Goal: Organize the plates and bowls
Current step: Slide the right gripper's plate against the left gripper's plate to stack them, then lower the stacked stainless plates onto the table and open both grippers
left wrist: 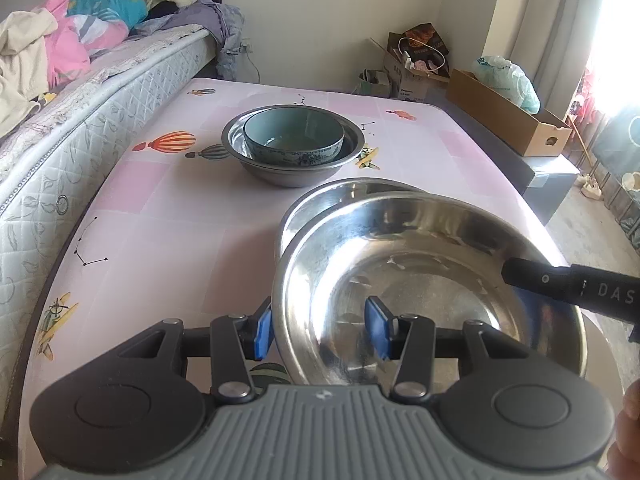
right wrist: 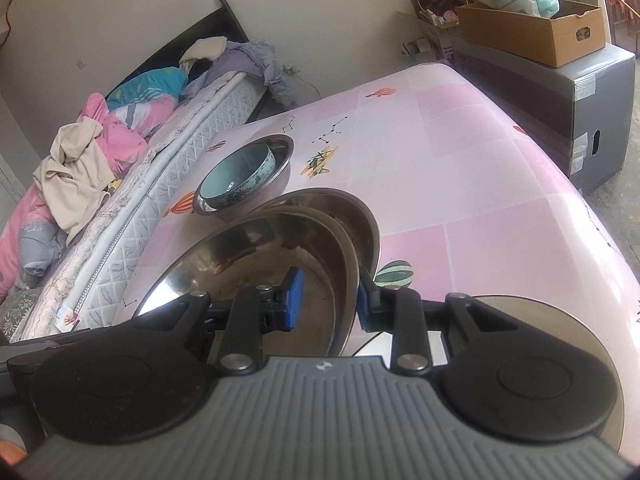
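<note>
Steel bowl gripped from both sides over the pink table

Steel bowl (left wrist: pixel 424 280), the big shiny one, sits between my two grippers, near edge of the pink tablecloth-covered table (left wrist: pixel 160 220). It lies tilted on or in a second steel bowl (left wrist: pixel 340 196) whose rim shows just behind it; in the right wrist view the two rims nest close together, upper bowl (right wrist: pixel 256 264) over lower bowl (right wrist: pixel 344 208).

My left gripper (left wrist: pixel 322 326) straddles the bowl's left rim: one blue pad (left wrist: pixel 264 330) outside, the other inside the basin. Gap looks wider than the wall, so I cannot tell if the pads actually press on it.

My right gripper (right wrist: pixel 328 302) straddles the opposite rim, one blue pad (right wrist: pixel 294 300) inside, the other outside against the rim, jaws narrow. It looks clamped on the rim. Its black finger shows at the right of the left wrist view, reaching into the basin.

Further back on the table: a teal ceramic bowl (left wrist: pixel 294 134) nested upright inside a grey metal bowl (left wrist: pixel 292 168), well apart from my stack.

A bed (left wrist: pixel 80 120) with piled clothes runs along the left of the table. A cardboard box (left wrist: pixel 508 120) stands beyond the far right corner.
</note>
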A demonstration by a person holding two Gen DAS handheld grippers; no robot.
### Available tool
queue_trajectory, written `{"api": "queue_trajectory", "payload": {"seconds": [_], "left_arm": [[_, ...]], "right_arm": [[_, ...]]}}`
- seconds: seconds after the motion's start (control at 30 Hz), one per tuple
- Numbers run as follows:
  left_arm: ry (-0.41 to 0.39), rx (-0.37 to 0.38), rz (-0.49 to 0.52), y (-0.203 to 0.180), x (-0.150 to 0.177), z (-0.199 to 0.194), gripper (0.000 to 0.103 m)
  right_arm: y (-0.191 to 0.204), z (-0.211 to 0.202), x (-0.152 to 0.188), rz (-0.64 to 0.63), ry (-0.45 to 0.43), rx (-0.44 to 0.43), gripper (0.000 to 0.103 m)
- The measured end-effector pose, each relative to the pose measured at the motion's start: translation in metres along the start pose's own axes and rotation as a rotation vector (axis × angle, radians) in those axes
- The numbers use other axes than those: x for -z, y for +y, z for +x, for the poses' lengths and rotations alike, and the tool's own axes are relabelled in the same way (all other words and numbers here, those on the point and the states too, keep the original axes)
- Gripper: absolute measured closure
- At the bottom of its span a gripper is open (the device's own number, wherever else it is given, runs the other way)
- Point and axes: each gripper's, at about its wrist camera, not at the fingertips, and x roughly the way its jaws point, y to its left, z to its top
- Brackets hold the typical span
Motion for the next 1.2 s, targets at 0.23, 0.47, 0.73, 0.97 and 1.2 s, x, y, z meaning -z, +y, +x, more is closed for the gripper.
{"api": "queue_trajectory", "payload": {"seconds": [0.23, 0.47, 0.73, 0.97, 1.2], "left_arm": [[0.026, -0.001, 0.013, -0.002, -0.009, 0.020, 0.056], [0.040, -0.008, 0.025, -0.004, -0.014, 0.034, 0.055], [0.020, -0.022, 0.049, -0.004, -0.020, 0.041, 0.053], [-0.014, -0.018, 0.039, -0.001, -0.020, 0.033, 0.049], [-0.024, -0.011, 0.019, 0.004, -0.012, 0.021, 0.047]], "right_arm": [[-0.007, 0.023, -0.004, 0.013, 0.031, 0.015, 0.075], [-0.012, 0.043, -0.006, 0.020, 0.054, 0.023, 0.074], [-0.007, 0.054, -0.016, 0.003, 0.048, 0.036, 0.072], [-0.004, 0.058, -0.020, -0.011, 0.037, 0.061, 0.058], [-0.005, 0.047, -0.020, -0.010, 0.021, 0.057, 0.056]]}}
